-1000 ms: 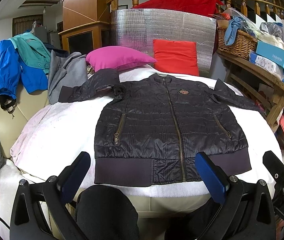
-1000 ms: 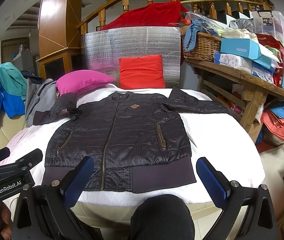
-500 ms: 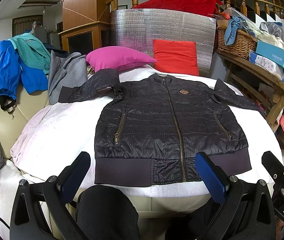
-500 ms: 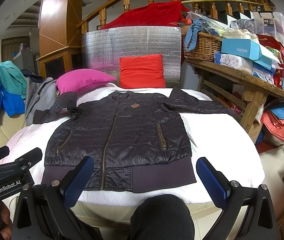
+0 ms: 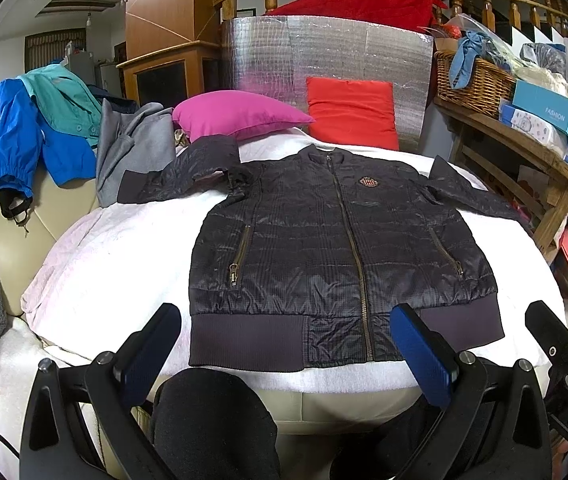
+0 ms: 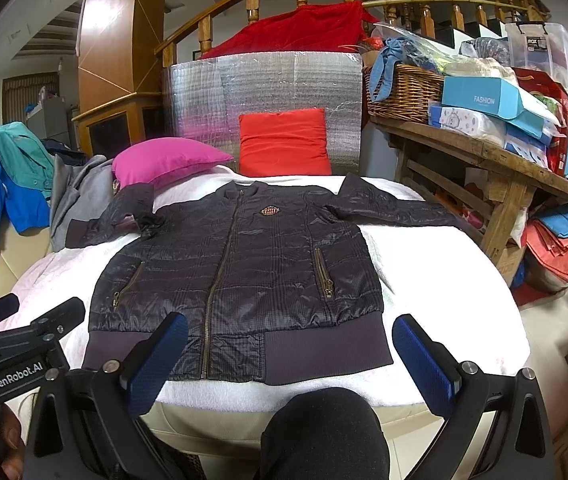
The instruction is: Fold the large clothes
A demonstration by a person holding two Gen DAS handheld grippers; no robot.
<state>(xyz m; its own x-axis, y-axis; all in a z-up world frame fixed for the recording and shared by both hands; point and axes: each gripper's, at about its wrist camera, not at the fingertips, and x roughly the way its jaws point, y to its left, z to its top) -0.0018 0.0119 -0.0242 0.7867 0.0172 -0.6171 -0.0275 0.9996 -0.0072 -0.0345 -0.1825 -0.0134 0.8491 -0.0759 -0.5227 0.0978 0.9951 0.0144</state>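
Both grippers are just hanging out at the near edge of the bed, side by side, pointed forward and roughly level over the jacket's hem. The left gripper (image 5: pixel 285 342) has its blue-padded fingers (image 5: pixel 419 350) spread wide apart with nothing between them, and the right gripper (image 6: pixel 289 354) is the same deal, fingers (image 6: pixel 423 364) wide and empty. Neither one is touching the fabric as far as I can tell. In the right wrist view you can spot the left gripper (image 6: pixel 24 332) off to the left, near the bed's edge, and a bit of a hand (image 6: pixel 12 452) under it.

The jacket (image 5: pixel 335 256) is a dark quilted zip-up, lying flat and face up on the white cover (image 5: pixel 116 260) of the bed, zipped closed, hem toward the grippers and collar away. Both sleeves are spread out to the sides; the one on the left is a bit bunched near the shoulder. A dark knee (image 6: pixel 323 432) sits low between the right gripper's fingers.

Behind the collar there's a pink pillow (image 5: pixel 236 114) and a red cushion (image 5: pixel 351 112) against a silver foil panel (image 5: pixel 323 52).
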